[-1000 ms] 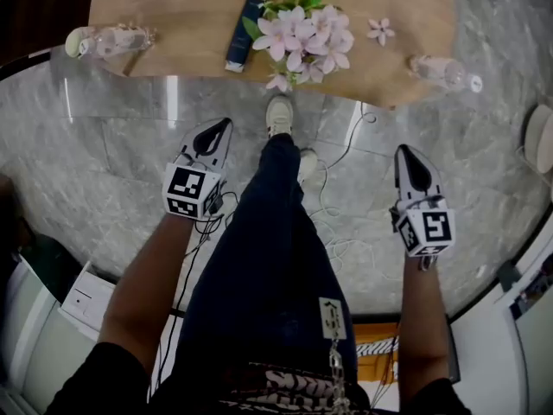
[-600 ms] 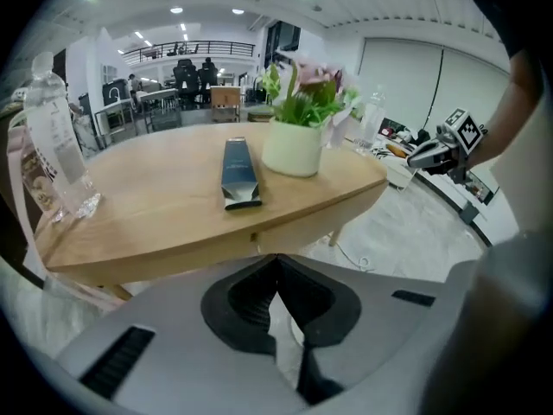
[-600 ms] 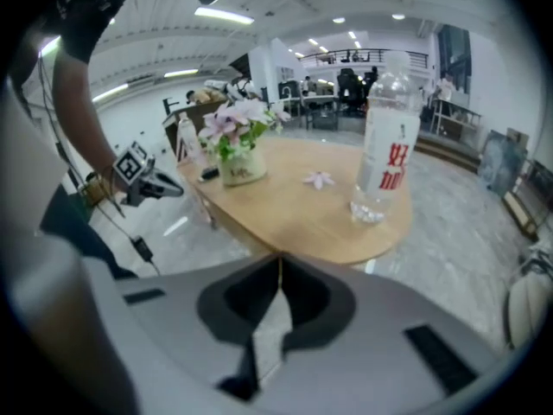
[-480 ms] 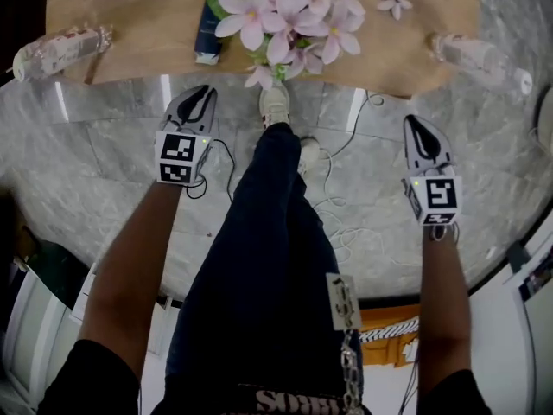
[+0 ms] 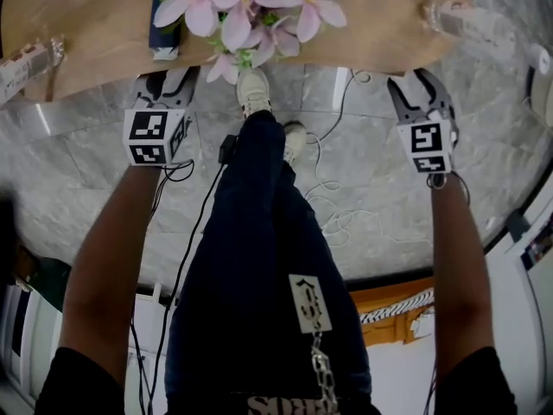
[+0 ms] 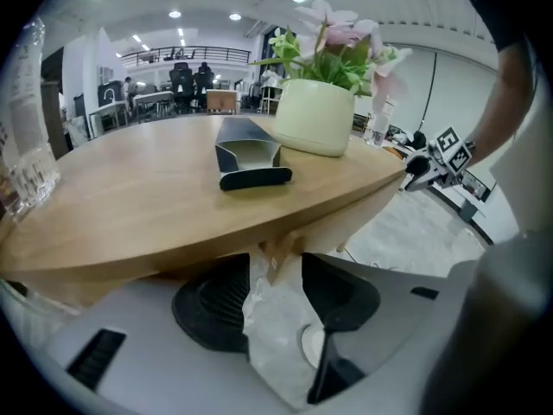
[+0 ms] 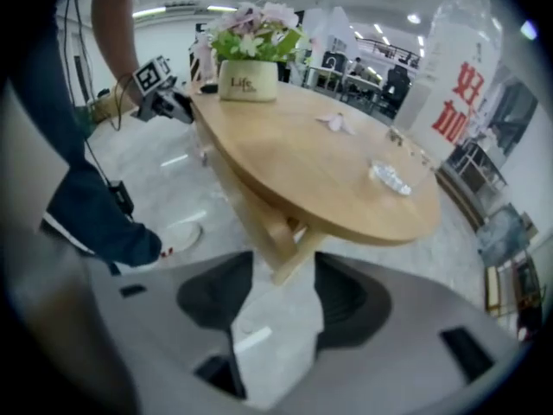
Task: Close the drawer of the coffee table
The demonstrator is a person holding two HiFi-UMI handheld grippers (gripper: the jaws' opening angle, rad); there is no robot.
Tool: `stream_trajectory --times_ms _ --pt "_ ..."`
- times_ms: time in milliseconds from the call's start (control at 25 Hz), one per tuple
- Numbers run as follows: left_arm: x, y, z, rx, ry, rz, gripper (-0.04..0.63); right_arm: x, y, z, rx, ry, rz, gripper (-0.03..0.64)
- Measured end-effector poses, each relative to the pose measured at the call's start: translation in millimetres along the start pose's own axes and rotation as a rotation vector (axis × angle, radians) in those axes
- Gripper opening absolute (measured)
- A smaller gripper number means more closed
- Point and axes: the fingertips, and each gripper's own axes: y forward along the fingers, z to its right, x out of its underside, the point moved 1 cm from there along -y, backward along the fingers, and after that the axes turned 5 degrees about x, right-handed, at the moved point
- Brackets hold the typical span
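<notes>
The oval light-wood coffee table [image 5: 95, 37] is lying across the top of the head view, and its drawer is not showing clearly in any view. The left gripper [image 5: 166, 79] is pointing at the table's near edge, its tip reaching that edge beside the dark blue box [image 5: 162, 28] lying on top. Its jaws are opening with nothing gripped. In the left gripper view, the wooden edge is running just above the fingertips, and a pale wooden part under the top is lining up with the gap.

The right gripper [image 5: 419, 89] is sitting at the near edge further right, below the clear plastic bottle [image 5: 471, 20]. Its jaws are also opening and grasping nothing, with the table's wooden leg [image 7: 289, 240] standing beyond the gap.

Pink flowers [image 5: 251, 7] are standing between the two grippers. The person's dark-trousered leg [image 5: 259, 258] is stretching over the grey marble floor [image 5: 86, 162].
</notes>
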Motion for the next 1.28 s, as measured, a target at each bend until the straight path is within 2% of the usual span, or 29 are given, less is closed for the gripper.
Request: stream_trajectory --times_ms 200,240,400,520,760,1280 --pt "0 18 19 0.052 0.066 -0.014 0.237 -9 24 -13 -0.069 -0.064 0.022 0.224" --pt "1 23 22 0.059 0.060 -0.021 0.256 -9 25 -14 -0.071 -0.070 0.023 0.224" --pt "1 37 22 0.074 0.027 -0.036 0.256 -9 25 -7 -0.041 -0.068 0.026 0.179" --pt "2 34 20 0.072 0.039 -0.039 0.250 -11 25 -10 -0.058 -0.083 0.035 0.172" --pt "10 25 32 0.046 0.081 -0.111 0.242 0 16 -20 -0.087 -0.090 0.034 0.164" --pt "54 -1 64 0.037 0.041 -0.152 0.237 28 -8 -58 -0.123 -0.040 0.050 0.164"
